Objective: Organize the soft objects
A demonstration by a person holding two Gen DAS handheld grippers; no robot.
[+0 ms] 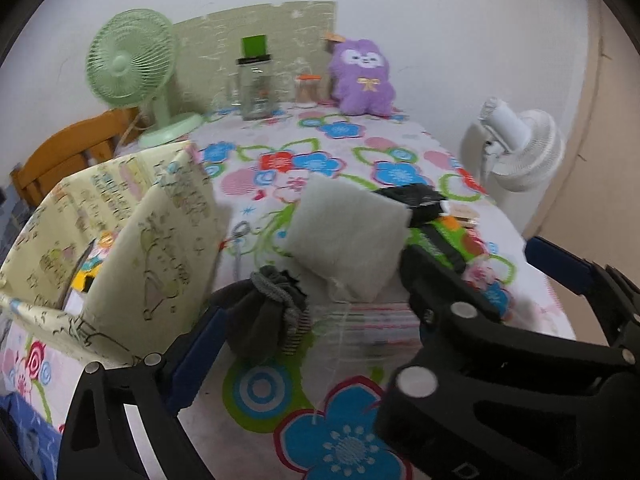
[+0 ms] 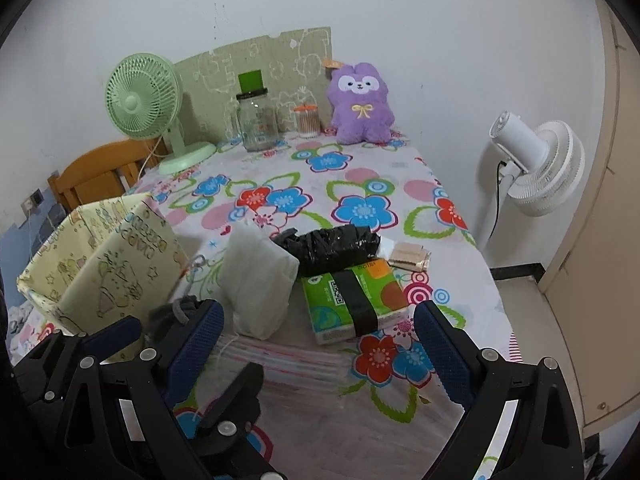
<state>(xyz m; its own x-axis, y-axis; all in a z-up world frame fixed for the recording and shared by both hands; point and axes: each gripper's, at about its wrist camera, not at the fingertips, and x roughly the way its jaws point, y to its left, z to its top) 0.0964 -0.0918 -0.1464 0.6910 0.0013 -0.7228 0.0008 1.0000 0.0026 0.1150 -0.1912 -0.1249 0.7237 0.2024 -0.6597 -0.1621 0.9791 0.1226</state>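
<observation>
A rolled grey sock bundle (image 1: 262,312) lies on the flowered tablecloth, against the left finger of my open left gripper (image 1: 320,304). Beyond it a white soft pad (image 1: 348,232) leans on a clear bag of striped cloth (image 1: 372,320). A black bag (image 1: 416,200) and a green tissue pack (image 1: 440,240) lie to the right. My right gripper (image 2: 320,328) is open and empty, in front of the tissue pack (image 2: 352,300) and white pad (image 2: 260,280). The sock (image 2: 176,312) sits by its left finger. The pale yellow fabric box (image 1: 120,232) stands open at left.
A purple plush toy (image 2: 360,108), a glass jar (image 2: 256,124), a small cotton-swab jar (image 2: 307,120) and a green desk fan (image 2: 148,100) stand at the table's far edge. A white floor fan (image 2: 536,164) stands right of the table. A wooden chair (image 2: 100,176) is at left.
</observation>
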